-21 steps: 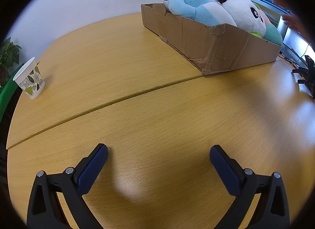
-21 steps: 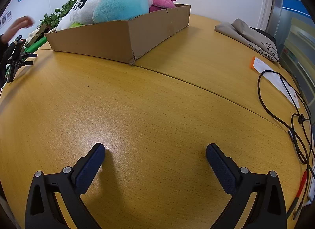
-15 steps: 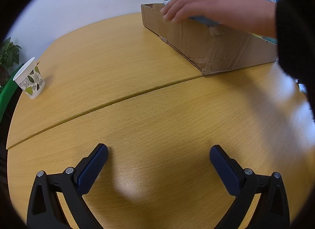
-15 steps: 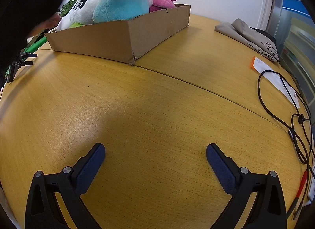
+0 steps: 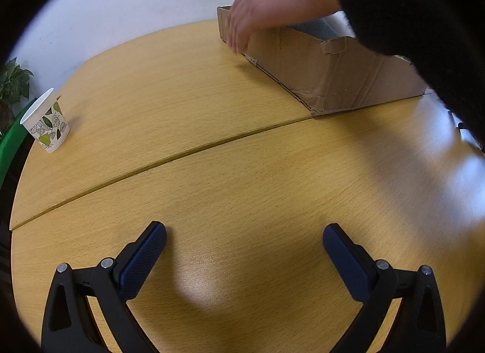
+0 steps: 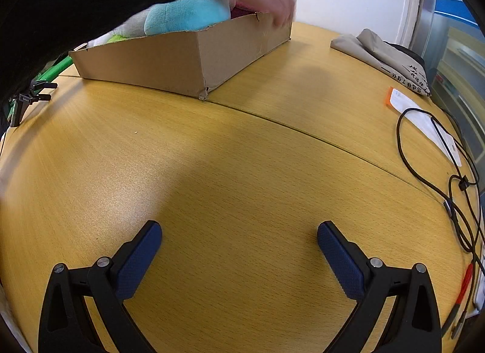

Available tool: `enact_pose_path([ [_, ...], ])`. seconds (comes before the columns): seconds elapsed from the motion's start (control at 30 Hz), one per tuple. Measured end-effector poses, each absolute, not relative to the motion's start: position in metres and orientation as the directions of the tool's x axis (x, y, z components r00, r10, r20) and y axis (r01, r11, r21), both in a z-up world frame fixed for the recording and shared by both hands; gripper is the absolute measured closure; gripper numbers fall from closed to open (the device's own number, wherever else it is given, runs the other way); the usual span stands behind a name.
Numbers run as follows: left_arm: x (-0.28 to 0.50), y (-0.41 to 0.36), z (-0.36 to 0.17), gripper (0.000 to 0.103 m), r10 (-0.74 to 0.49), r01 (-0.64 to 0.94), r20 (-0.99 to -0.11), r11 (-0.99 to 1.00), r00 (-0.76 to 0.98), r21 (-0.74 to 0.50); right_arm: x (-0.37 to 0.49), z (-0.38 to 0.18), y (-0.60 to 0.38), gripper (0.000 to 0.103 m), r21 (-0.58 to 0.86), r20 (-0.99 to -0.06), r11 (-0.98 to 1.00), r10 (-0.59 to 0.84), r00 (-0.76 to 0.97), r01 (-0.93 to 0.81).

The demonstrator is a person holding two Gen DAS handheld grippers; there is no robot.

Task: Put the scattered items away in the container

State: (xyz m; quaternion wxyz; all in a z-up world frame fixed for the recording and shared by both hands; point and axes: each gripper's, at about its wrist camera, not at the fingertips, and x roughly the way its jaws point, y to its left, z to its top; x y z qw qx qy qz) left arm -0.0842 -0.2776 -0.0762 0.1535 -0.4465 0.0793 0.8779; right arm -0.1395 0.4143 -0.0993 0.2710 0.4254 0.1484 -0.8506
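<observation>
Wooden desk (image 5: 212,104) bare under both grippers' spread, empty fingers (image 5: 142,257); hand (image 5: 272,7) at far box (image 5: 333,65) risks collision.

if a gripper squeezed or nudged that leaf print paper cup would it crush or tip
The paper cup looks thin-walled, so a firm squeeze would probably dent it. It stands upright on its narrower base and is likely light, though its inside is hidden, so a nudge near the rim could tip it and let it roll.

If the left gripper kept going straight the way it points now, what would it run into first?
Most likely the bare wooden table: the open, empty left gripper angles down at it, well short of the cardboard box.
</observation>
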Motion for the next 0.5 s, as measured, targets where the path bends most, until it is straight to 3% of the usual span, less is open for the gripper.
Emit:
enact_pose_path([
  [0.5, -0.0861, -0.2781, -0.0764, 0.000, 0.198, -0.339, -0.809, -0.941, -0.554, 0.003, -0.1394, -0.1000, 0.4147, 0.000, -0.021, -0.804, -0.809, -0.335, -0.491, 0.588],
])
